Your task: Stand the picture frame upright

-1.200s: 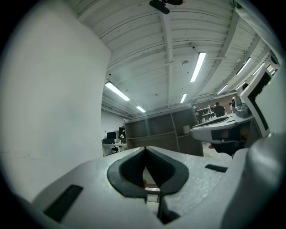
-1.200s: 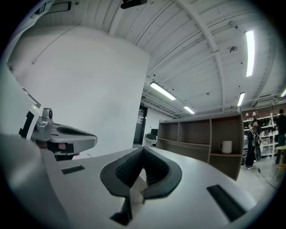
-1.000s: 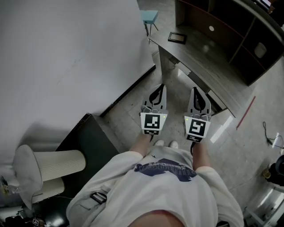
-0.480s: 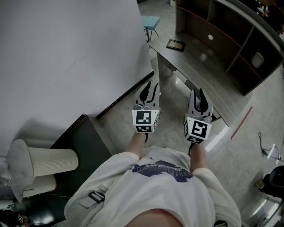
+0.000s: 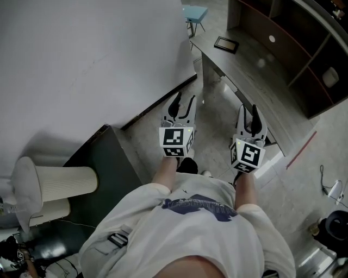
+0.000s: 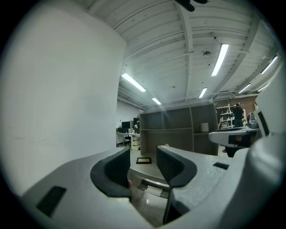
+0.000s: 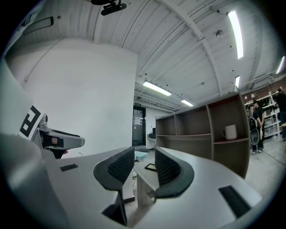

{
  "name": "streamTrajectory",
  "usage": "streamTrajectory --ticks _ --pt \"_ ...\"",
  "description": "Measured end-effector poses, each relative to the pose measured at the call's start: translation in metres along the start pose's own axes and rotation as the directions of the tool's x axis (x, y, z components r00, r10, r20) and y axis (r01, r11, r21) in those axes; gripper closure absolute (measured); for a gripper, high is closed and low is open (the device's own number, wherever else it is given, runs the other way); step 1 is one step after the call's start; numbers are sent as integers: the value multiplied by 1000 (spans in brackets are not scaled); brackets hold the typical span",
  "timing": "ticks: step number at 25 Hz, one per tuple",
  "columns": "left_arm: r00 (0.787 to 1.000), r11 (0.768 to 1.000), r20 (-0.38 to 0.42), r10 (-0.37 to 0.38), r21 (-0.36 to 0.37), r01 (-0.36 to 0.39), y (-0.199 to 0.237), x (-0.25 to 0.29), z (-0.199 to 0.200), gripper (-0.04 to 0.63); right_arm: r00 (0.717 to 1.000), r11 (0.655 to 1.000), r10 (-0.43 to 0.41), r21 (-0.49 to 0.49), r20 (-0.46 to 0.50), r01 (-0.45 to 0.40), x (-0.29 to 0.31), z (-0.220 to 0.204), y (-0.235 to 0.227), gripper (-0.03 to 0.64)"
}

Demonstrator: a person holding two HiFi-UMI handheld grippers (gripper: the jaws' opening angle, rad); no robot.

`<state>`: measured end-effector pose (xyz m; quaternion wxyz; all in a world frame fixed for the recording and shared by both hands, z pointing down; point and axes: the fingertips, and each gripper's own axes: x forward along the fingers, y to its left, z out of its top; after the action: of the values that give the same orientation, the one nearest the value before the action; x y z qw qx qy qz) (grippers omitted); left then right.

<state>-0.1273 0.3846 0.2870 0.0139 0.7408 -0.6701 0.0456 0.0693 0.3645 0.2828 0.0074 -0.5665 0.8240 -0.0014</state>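
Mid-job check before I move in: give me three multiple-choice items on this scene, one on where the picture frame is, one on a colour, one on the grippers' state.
1. Where is the picture frame?
A. Flat on the desk, at its far end.
B. Standing upright at the desk's near edge.
C. Hanging off the desk's side.

2. What colour is the stool beyond the desk?
A. Red.
B. Light blue.
C. Black.

3. How are the left gripper and right gripper?
A. Both open and empty.
B. Both shut.
C. Only the left open.

Key:
1 A: the head view shows it lying flat, far down the desk.
2 B: its seat is light blue.
3 A: each gripper view shows the jaws apart, having just been opening, with nothing held between them.
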Motion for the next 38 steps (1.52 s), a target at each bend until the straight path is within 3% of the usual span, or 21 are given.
streamTrajectory --ticks 9,23,29,38 --pt "997 999 -61 -44 14 45 34 66 -23 422 996 998 -57 2 -61 58 65 -29 -1 486" --pt "980 981 -43 -195 7 196 111 196 3 422 976 978 -207 -2 -66 207 192 -16 15 476" --pt "973 976 -76 -220 -10 220 132 222 -11 422 966 971 -239 -1 -98 240 215 -27 19 469" --pt "961 974 -160 -227 -41 223 126 247 -47 422 955 970 -235 11 -178 241 235 -57 4 469"
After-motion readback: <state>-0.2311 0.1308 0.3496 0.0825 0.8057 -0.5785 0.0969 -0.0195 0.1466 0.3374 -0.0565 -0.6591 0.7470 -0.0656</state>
